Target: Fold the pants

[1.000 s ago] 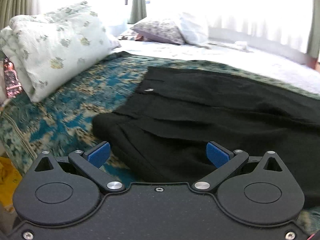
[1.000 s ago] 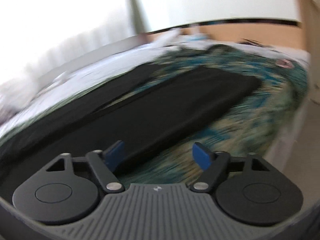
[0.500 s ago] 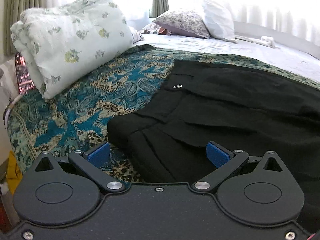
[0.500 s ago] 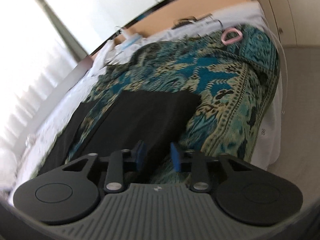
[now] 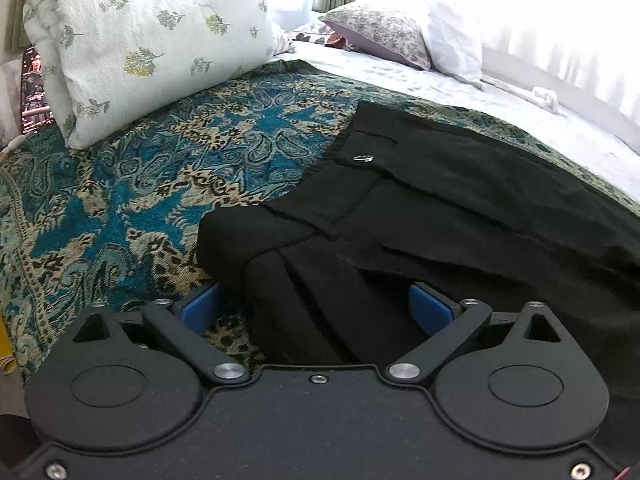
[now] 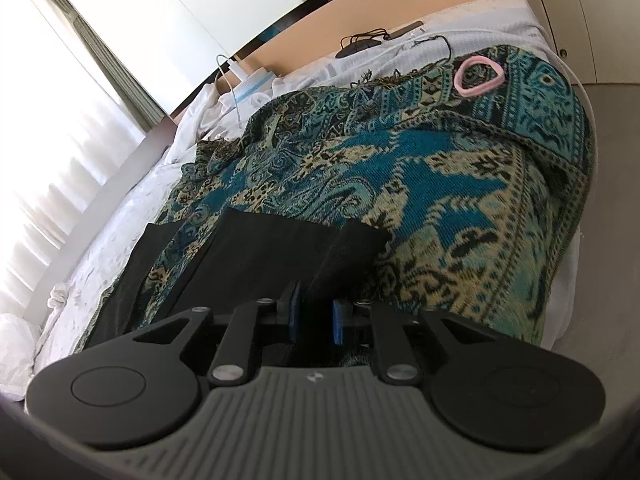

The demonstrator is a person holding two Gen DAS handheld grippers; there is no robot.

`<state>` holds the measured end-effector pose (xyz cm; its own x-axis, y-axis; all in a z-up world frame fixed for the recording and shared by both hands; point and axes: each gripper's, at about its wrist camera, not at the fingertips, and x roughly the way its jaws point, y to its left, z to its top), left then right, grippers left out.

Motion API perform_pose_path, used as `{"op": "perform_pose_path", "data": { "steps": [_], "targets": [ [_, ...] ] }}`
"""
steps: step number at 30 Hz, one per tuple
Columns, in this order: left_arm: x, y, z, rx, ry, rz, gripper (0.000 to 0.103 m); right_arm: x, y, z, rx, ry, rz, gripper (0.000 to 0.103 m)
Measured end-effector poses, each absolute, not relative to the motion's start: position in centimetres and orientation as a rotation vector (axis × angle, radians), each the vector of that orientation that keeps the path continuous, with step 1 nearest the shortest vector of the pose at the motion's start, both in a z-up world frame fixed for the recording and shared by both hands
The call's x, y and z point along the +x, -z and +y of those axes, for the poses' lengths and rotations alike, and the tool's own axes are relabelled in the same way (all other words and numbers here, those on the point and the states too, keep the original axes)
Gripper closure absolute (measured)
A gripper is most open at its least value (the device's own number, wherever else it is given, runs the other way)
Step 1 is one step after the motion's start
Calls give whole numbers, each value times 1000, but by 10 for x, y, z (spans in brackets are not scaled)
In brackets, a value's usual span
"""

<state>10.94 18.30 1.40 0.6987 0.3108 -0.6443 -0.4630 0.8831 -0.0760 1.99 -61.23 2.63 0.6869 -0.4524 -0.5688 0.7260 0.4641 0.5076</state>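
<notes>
Black pants (image 5: 460,216) between wide-apart left gripper (image 5: 316,308) | right gripper (image 6: 316,316) clamped on hem

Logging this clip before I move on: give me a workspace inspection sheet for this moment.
Surface: bed with a teal patterned blanket over a white sheet.
Job's things: black pants spread flat, waist end near the left gripper.
Clutter: pillows, pink hair tie, face mask.
Grippers: left gripper open over the waistband; right gripper shut on a pant leg hem.
Cables: white cable along the bed edge.
Surroundings: curtained window.
</notes>
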Motion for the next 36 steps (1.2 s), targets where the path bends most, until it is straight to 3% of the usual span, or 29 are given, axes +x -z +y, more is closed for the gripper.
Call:
{"op": "perform_pose_path", "data": {
  "steps": [15,17,18,19,20,21,27,36],
  "targets": [
    [98,-23,208,-383,-393,637,23,35,-30,-605,639,775,426,66],
    [99,-24,207,-371,-421,635,37,37,-32,-603,625,782,433,66],
    [100,-25,205,-346,-459,638,65,38,-32,-603,615,787,438,66],
    [99,-26,204,-325,-485,636,75,40,-34,-601,603,800,447,75],
    [97,-30,202,-322,-487,622,79,42,-36,-599,585,826,461,93],
    [93,-37,198,-300,-494,600,89,44,-39,-596,554,863,481,97],
    [79,-75,173,-87,-507,532,90,44,-76,-577,331,903,464,97],
    [83,-44,179,-114,-541,656,89,45,-53,-591,328,933,552,97]
  ]
}}
